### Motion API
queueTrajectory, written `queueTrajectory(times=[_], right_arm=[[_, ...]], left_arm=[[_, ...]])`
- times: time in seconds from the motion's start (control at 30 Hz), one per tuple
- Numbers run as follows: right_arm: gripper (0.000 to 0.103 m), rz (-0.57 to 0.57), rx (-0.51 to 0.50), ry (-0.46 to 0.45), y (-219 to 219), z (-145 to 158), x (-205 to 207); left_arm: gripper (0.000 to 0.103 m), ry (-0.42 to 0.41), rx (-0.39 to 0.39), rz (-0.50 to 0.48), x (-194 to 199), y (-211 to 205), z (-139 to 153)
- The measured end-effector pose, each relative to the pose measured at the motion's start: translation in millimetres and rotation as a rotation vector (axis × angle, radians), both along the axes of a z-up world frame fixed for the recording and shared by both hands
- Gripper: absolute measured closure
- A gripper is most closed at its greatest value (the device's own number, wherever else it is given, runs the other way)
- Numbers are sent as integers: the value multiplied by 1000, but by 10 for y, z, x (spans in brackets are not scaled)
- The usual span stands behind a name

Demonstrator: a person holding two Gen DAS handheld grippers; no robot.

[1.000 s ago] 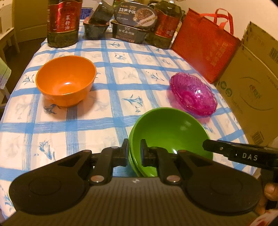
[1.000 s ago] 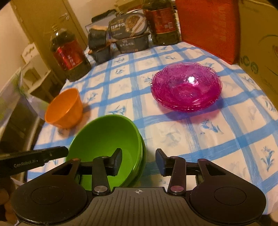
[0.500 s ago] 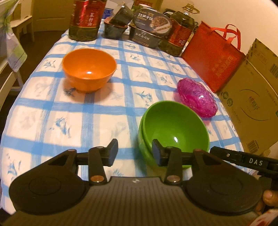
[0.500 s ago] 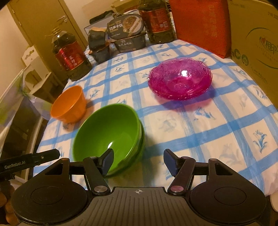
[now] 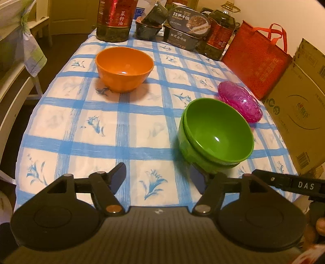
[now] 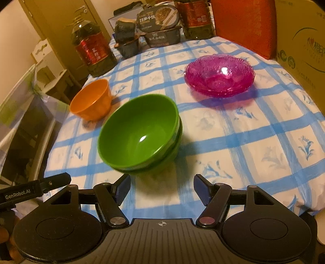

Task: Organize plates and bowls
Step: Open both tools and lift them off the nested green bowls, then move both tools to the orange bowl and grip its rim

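Stacked green bowls [image 5: 216, 134] sit on the bench [image 5: 101, 121]; near them, left tool [image 5: 160, 178] and right tool [image 6: 161, 187] have just been opening, now wide, empty.

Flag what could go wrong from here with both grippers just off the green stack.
1. The top green bowl sits tilted in the lower one, so a nudge could probably tip or slide it.
2. The green stack stands near the table edge, close to both the open left gripper and right gripper.
3. The pink glass dishes look fragile; a hard grip may chip them.

Home dining table [image 5: 142, 126], oil bottles [image 5: 114, 19]
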State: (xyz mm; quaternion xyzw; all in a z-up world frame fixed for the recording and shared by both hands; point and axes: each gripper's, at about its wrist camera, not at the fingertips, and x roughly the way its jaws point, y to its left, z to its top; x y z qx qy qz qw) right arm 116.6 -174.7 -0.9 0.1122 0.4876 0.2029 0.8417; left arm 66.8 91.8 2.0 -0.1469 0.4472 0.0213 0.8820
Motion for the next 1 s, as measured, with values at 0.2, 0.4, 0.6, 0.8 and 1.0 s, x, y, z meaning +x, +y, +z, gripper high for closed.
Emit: queueTrajectory(times=[0.2, 0.4, 0.6, 0.8, 1.0], right_arm=[[34, 20, -16, 11, 35, -28, -92], [34, 34, -35, 15, 51, -21, -133], [34, 38, -39, 12, 57, 0, -154], [34, 42, -40, 10, 62, 24, -178], [34, 48, -40, 6, 83, 34, -194]], left_arm=[[25, -3, 7, 14, -100, 6, -14], [16, -21, 12, 40, -155, 20, 9], [16, -37, 52, 31, -173, -11, 29], [16, -49, 61, 27, -196, -21, 41], [16, -45, 41, 36, -225, 13, 44]])
